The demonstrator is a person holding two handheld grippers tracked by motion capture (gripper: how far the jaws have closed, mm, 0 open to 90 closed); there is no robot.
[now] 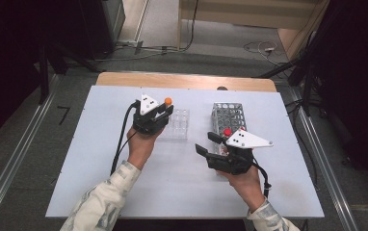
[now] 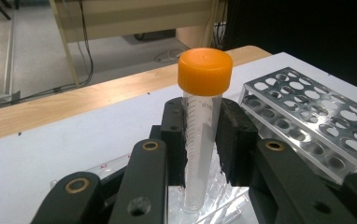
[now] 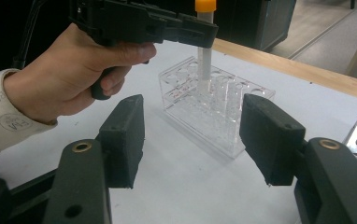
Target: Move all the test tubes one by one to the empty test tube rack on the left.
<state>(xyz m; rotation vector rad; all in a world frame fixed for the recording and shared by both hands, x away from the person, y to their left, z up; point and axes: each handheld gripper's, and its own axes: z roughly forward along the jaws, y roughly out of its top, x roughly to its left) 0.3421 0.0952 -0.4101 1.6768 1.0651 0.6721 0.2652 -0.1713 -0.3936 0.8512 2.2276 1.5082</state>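
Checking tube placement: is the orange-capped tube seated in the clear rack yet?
Not yet. The orange-capped tube stands upright in the left gripper, its bottom just entering the clear rack.

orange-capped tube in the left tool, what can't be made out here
- Clear orange-capped plastic tube: left gripper view, bottom tip hidden behind the left tool.
- Clear acrylic rack: right gripper view, which hole the tube is above is unclear.
- Red-capped item: high view, body hidden by the right tool.

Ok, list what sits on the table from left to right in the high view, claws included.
Left claw gripping the orange-capped tube → clear acrylic rack → right claw, open → metal perforated rack.
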